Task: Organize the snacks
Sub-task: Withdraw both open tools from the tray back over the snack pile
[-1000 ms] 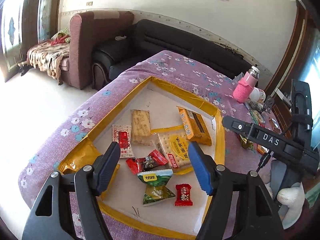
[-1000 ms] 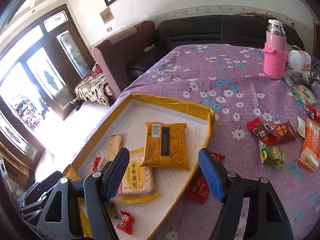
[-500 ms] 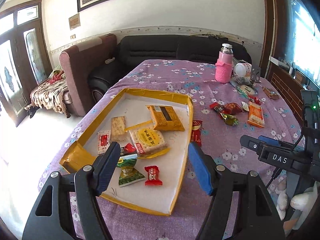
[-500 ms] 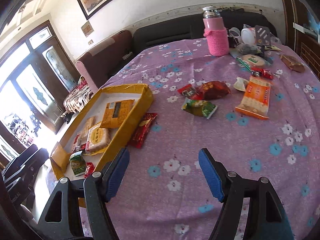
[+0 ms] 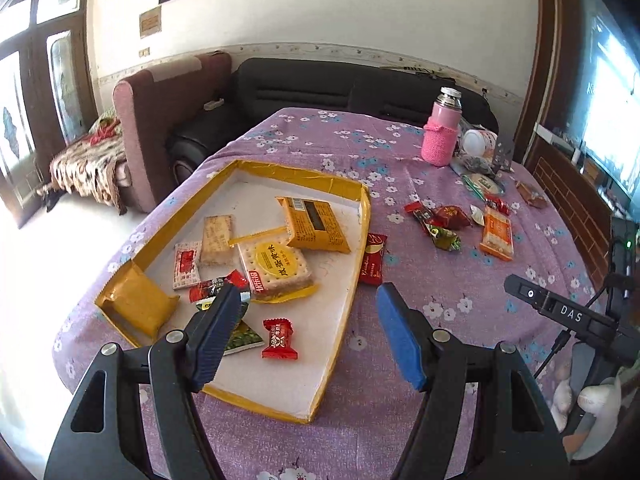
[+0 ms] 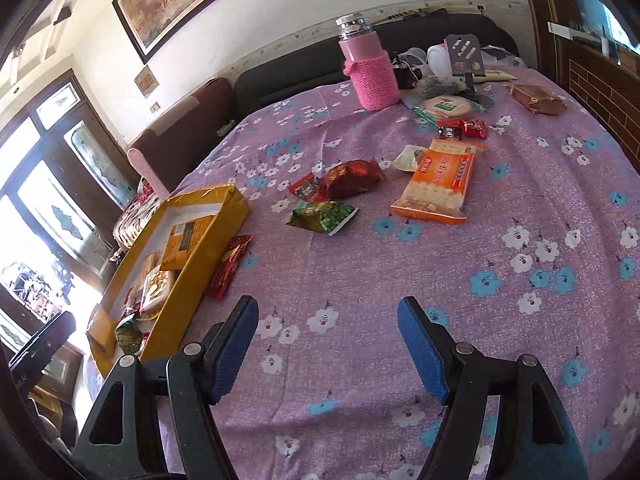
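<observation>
A yellow-rimmed shallow box (image 5: 362, 216) (image 6: 218, 236) lies on the purple flowered table and holds several snack packets, among them an orange packet (image 5: 314, 224) and a round-label cracker pack (image 5: 276, 266). Loose snacks lie outside it: a dark red packet (image 5: 372, 258) (image 6: 230, 266) against the box's right wall, a green packet (image 6: 322, 218), a red wrapper (image 6: 352, 178) and an orange cracker pack (image 6: 438, 182) (image 5: 496, 232). My left gripper (image 5: 308, 336) is open and empty above the box's near right corner. My right gripper (image 6: 328, 350) is open and empty over bare cloth.
A pink flask (image 6: 370, 68) (image 5: 440, 132) stands at the table's far side with cups, small red candies (image 6: 462, 128) and other clutter (image 6: 452, 92). Sofas (image 5: 304, 88) stand behind the table. The right gripper's body (image 5: 568, 316) shows at the left wrist view's right edge.
Both grippers have drawn back and swung right. The right gripper has left the box and now looks at the loose snacks on the cloth. Both stayed open.
</observation>
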### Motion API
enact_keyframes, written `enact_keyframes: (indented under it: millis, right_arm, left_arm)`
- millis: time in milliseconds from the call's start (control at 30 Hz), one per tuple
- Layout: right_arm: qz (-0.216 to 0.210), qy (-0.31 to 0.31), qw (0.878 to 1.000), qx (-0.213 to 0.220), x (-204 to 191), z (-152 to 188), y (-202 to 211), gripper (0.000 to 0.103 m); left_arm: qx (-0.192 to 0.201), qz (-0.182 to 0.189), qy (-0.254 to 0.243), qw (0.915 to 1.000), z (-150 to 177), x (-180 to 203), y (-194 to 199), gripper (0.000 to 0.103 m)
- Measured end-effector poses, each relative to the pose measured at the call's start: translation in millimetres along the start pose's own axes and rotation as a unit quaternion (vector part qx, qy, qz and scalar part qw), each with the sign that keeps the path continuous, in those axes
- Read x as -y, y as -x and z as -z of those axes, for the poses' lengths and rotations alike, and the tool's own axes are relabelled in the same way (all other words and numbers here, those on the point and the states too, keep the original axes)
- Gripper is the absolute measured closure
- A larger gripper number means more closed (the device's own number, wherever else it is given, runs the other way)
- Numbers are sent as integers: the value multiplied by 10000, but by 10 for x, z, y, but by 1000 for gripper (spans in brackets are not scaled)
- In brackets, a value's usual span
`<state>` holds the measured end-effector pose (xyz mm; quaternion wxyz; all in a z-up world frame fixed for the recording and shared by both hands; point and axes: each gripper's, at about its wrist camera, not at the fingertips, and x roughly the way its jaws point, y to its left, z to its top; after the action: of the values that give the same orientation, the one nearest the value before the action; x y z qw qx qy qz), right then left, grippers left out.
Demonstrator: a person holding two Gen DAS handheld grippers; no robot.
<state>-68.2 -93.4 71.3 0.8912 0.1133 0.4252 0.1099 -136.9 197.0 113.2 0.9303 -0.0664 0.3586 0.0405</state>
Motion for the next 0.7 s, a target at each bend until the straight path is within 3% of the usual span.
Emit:
enact_keyframes:
  millis: [100,233,500,633,700]
  right_arm:
    - [93,-92,9999,-72,94,-77,-118,28]
    - [-42,-31,9998,-204,23,-189,-333,28]
    - [-612,490,9946,-686,-619,-351,-940,32]
    - [-687,672,9917,-855,-917,-360,-1246,43]
    - [-642,791,9911,-859,-1055,-396,-1355,44]
  left_arm:
    - [-95,182,432,9989,-4,-202,-95,33]
    - [-161,282,615,9976,13,-292,-224,33]
    - [-369,364,544,9972,14,-270,-473,33]
    - [-496,371,517,9967,35,-286,-591,33]
    - [-541,369,522,9965,51,-305,-637,33]
